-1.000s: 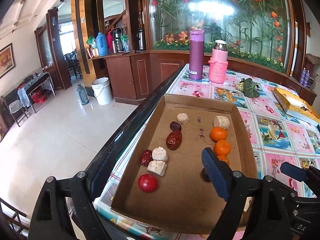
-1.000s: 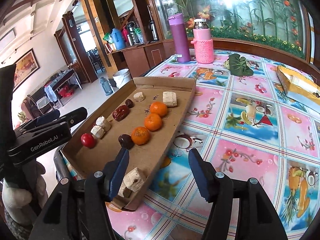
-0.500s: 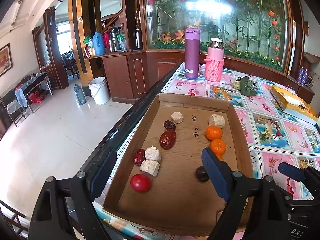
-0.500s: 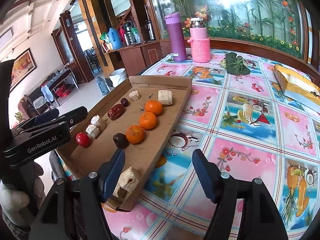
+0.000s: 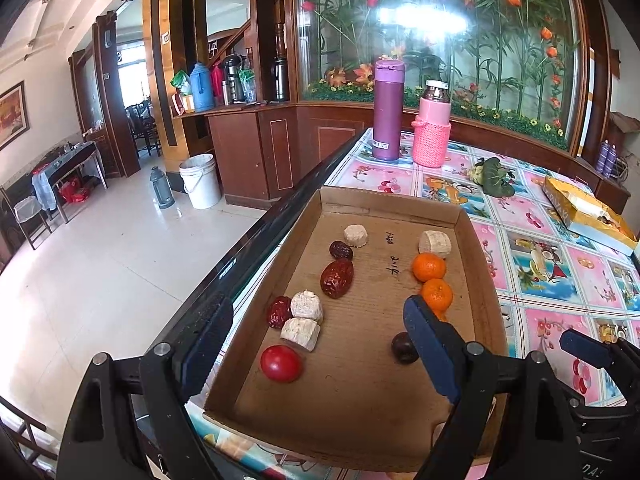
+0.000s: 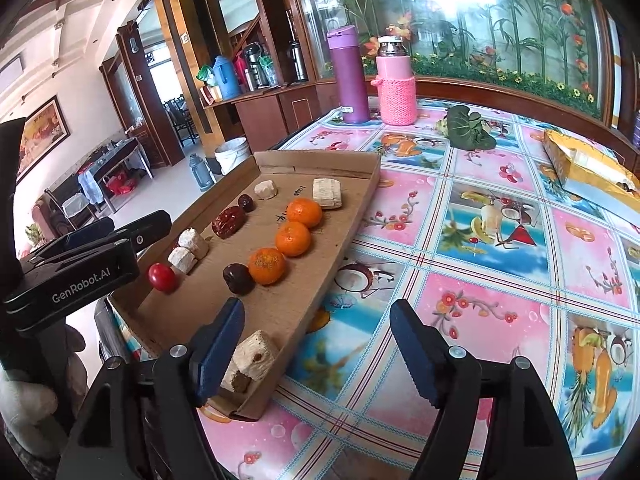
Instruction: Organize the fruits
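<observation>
A shallow cardboard tray [image 5: 480,280] [image 6: 360,192] lies at the table's left edge. In it are three mandarins in a row [image 6: 294,238], a red cherry tomato [image 5: 281,363] [image 6: 162,277], red dates [image 5: 337,278] [image 6: 228,221], a dark plum [image 5: 404,347] [image 6: 237,278] and several pale crumbly blocks [image 5: 306,305] [image 6: 256,354]. My left gripper [image 5: 316,350] is open and empty above the tray's near end. My right gripper [image 6: 316,350] is open and empty over the tray's near right corner and the tablecloth.
A purple flask [image 5: 387,110] and a pink knit-covered bottle [image 5: 433,124] stand at the table's far end. A green leafy item [image 6: 470,128] and a yellow package [image 6: 588,170] lie to the right. The table edge drops to a tiled floor on the left.
Both grippers have drawn back slightly from the tray, so more of it shows. Both stay open. The fruits have not moved.
</observation>
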Demonstrator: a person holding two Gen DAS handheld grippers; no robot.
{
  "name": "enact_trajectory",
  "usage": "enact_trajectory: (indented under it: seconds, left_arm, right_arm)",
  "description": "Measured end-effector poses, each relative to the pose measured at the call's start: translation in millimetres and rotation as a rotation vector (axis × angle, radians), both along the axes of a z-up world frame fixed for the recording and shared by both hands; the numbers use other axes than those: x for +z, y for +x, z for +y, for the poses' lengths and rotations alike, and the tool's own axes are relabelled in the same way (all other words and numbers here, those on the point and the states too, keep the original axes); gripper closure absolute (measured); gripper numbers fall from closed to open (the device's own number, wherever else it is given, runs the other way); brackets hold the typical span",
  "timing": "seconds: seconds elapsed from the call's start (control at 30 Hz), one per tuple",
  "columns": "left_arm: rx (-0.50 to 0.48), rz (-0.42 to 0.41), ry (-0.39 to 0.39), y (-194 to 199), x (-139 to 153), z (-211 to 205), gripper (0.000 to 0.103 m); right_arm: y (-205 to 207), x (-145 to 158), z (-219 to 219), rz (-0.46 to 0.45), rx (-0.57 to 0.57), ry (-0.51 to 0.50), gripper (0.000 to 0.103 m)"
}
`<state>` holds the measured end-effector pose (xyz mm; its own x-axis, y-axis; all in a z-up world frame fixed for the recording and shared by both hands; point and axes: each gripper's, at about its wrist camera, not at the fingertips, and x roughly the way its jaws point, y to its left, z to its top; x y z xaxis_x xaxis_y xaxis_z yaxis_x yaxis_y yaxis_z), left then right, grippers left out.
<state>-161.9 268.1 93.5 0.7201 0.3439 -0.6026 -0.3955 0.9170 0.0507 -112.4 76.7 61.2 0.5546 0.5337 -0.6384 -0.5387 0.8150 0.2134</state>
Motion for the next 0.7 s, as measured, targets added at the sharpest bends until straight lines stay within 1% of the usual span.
enact_trajectory:
  seconds: [0.27, 0.4, 0.47, 0.5, 0.53, 0.57, 0.63, 0.7]
  left_arm:
    - [-0.012, -0.003, -0.018, -2, -3, -2, 0.016]
    - [0.006, -0.027, -0.025, -8, -1, -3, 0.016]
    - [0.025, -0.053, -0.027, -13, 4, -2, 0.016]
    - [0.037, -0.063, -0.024, -16, 7, -2, 0.014]
    - [0.056, -0.074, -0.02, -19, 10, -1, 0.008]
    - [0.079, -0.092, -0.011, -24, 14, -1, 0.006]
    - [0.102, -0.136, -0.005, -34, 21, -1, 0.005]
    - [0.105, -0.186, -0.006, -45, 27, -3, 0.005]
  right_arm:
    - [-6, 1, 0, -0.021, -0.014, -0.018, 0.022]
    - [-12, 3, 2, -0.041, -0.018, -0.029, 0.02]
    - [-16, 4, 2, -0.053, -0.019, -0.033, 0.02]
    - [-18, 5, 2, -0.059, -0.019, -0.033, 0.02]
    - [-20, 5, 2, -0.063, -0.019, -0.033, 0.02]
    - [-22, 6, 2, -0.069, -0.019, -0.033, 0.02]
    - [-27, 8, 1, -0.08, -0.019, -0.031, 0.02]
    - [-31, 10, 0, -0.089, -0.018, -0.029, 0.019]
